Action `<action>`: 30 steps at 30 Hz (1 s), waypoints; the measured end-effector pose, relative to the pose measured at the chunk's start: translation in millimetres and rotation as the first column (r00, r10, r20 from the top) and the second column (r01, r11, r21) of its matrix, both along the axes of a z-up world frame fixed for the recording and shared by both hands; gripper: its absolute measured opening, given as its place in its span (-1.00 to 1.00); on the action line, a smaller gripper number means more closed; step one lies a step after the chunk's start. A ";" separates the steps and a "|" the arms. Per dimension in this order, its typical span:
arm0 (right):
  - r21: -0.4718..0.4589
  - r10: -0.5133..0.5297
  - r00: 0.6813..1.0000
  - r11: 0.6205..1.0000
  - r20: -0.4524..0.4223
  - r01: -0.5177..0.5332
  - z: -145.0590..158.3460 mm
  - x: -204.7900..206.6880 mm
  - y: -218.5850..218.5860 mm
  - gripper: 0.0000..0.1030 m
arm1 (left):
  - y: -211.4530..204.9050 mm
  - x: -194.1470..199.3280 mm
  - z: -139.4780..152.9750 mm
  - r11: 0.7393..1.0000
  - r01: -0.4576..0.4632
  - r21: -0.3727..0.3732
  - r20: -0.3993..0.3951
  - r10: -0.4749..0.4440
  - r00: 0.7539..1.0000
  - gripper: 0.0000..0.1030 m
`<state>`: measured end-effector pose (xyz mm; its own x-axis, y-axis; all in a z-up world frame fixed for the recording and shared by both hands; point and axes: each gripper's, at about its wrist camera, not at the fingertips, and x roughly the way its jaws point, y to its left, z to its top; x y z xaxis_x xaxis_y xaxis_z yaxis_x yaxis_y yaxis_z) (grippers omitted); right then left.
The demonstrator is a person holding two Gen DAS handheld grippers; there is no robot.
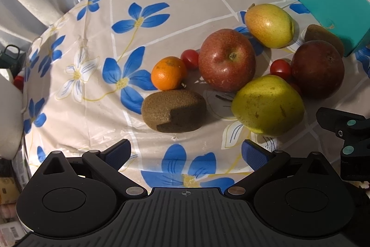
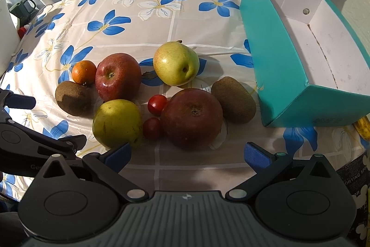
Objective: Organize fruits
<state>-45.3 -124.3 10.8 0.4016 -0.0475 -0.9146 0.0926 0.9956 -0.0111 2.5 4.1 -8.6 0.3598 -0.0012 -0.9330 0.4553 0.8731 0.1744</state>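
Now both grippers hang over the flowered tablecloth [image 2: 143, 38], neither touching any fruit. The left gripper [image 1: 185, 152] has its blue pads spread wide, holding nothing, with a kiwi [image 1: 173, 110] just ahead of it. The right gripper [image 2: 187, 153] is spread wide too, holding nothing. Taking the bright red apple [image 2: 118, 79] as the marker: a tangerine [image 2: 83, 72] sits touching its left side, that kiwi [image 2: 73, 97] lies below-left, a yellow-green pear [image 2: 116, 123] sits right in front, and a paler pear [image 2: 175, 66] lies off to its right. Two cherry tomatoes [image 2: 157, 104] sit between the front pear and a darker apple [image 2: 192, 118]. A second kiwi [image 2: 233, 100] lies further right, beside the teal box [image 2: 261, 38], which holds no fruit.
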 end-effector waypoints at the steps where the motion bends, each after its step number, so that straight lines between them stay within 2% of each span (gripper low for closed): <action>1: 0.002 -0.002 1.000 1.000 0.000 0.002 0.2 -0.5 -1.7 1.00 | -0.1 -0.5 0.0 1.000 0.002 0.000 0.000 -0.002 1.000 1.00; 30: 0.003 -0.015 1.000 1.000 0.006 0.015 2.3 -0.9 -6.2 1.00 | 2.1 2.7 1.5 1.000 -0.003 -0.005 -0.011 0.003 1.000 1.00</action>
<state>-46.2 -130.5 13.1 0.4068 -0.0510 -0.9121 0.1078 0.9941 -0.0075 5.2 6.2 -7.1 0.3499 -0.0046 -0.9368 0.4545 0.8752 0.1655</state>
